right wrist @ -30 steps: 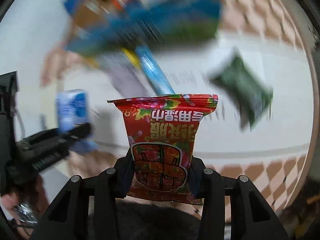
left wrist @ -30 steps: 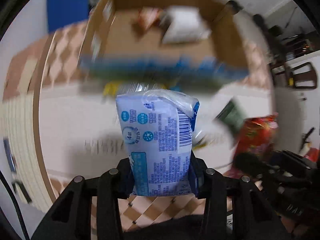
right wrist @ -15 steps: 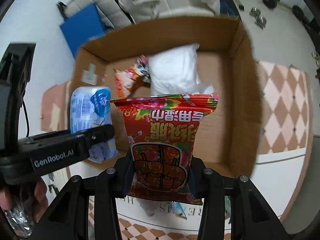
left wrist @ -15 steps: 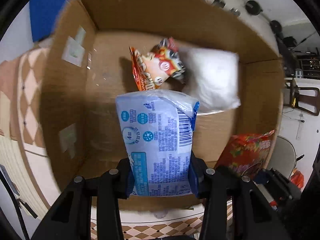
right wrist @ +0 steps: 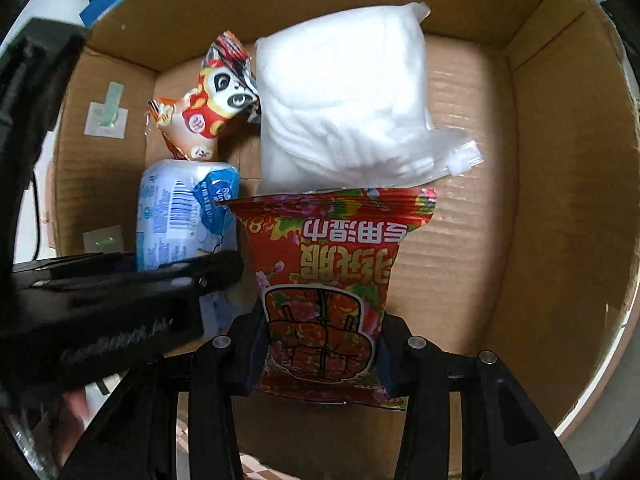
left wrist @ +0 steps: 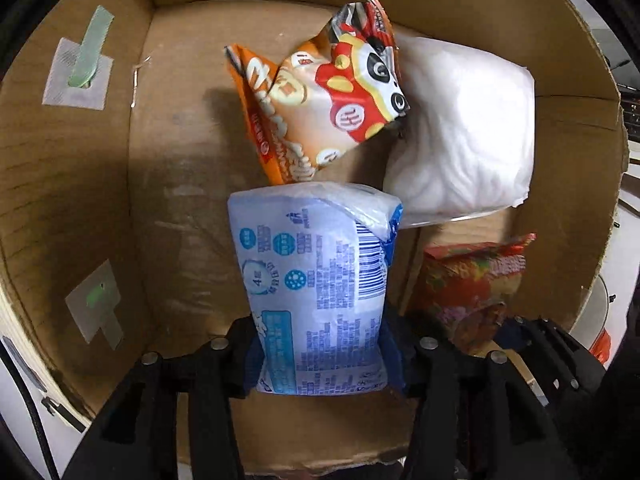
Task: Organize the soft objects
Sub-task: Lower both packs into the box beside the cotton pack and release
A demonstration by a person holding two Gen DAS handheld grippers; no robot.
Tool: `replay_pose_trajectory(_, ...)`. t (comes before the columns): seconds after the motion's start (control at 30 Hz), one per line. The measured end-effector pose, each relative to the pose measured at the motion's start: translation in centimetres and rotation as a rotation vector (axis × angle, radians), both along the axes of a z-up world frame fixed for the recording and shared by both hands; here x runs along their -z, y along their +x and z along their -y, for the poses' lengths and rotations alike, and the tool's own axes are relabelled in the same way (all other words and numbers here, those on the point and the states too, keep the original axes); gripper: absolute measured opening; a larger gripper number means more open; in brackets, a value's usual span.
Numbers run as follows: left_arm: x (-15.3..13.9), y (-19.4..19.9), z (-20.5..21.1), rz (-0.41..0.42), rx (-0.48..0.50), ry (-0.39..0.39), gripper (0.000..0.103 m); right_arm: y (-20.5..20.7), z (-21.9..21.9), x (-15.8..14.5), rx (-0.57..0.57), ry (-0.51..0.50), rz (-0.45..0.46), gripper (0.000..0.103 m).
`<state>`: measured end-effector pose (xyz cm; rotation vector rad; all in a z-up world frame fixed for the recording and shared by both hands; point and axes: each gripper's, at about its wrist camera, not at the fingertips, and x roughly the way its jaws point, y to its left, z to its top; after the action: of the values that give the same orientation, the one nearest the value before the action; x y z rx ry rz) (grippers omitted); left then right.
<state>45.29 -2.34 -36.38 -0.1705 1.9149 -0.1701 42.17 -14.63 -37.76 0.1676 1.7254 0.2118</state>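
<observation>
My left gripper (left wrist: 320, 356) is shut on a light blue tissue pack (left wrist: 316, 280) and holds it inside an open cardboard box (left wrist: 72, 184). My right gripper (right wrist: 320, 356) is shut on a red flowered packet (right wrist: 328, 280) and holds it inside the same box (right wrist: 560, 200), just right of the tissue pack (right wrist: 180, 216). An orange snack bag with a panda face (left wrist: 320, 96) and a white soft bag (left wrist: 464, 132) lie on the box floor ahead of both grippers. The red packet (left wrist: 472, 280) also shows at the right of the left wrist view.
The box floor is bare cardboard left of the snack bag (left wrist: 180, 200) and right of the white bag (right wrist: 472, 220). Taped labels sit on the left wall (left wrist: 80, 76). The left gripper body (right wrist: 100, 304) crosses the lower left of the right wrist view.
Both grippers have moved from over the table into the cardboard box and lower towards its floor, each still holding its pack. The box contents now loom larger.
</observation>
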Motion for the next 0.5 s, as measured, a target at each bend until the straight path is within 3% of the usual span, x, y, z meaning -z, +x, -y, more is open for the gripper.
replay_pose_trajectory(0.03,-0.2,0.0,-0.1,-0.003,-0.001,-0.006,0.061,0.0,0.0,0.0,-0.001,0.009,-0.007,0.053)
replay_pose_trajectory(0.07,-0.7,0.0,-0.2,0.008,0.007,0.005,0.073,-0.2,-0.1,-0.2,-0.002,0.019,-0.016,0.07)
replay_pose_trajectory(0.1,-1.4,-0.2,-0.4,0.035,0.014,0.013,0.085,-0.2,-0.1,-0.5,-0.009,0.014,-0.015,0.078)
replay_pose_trajectory(0.17,-2.4,-0.3,-0.6,0.059,0.008,0.014,0.091,-0.7,-0.3,-1.5,-0.028,-0.014,0.014,0.091)
replay_pose_trajectory(0.33,-6.4,-1.1,-0.7,0.147,0.003,0.03,0.095,-1.6,-0.6,-4.2,-0.057,-0.065,0.071,0.103)
replay_pose_trajectory(0.5,-11.0,-2.7,-0.4,0.265,0.0,0.056,0.097,-3.0,-0.4,-8.0,-0.055,-0.085,0.167,0.103)
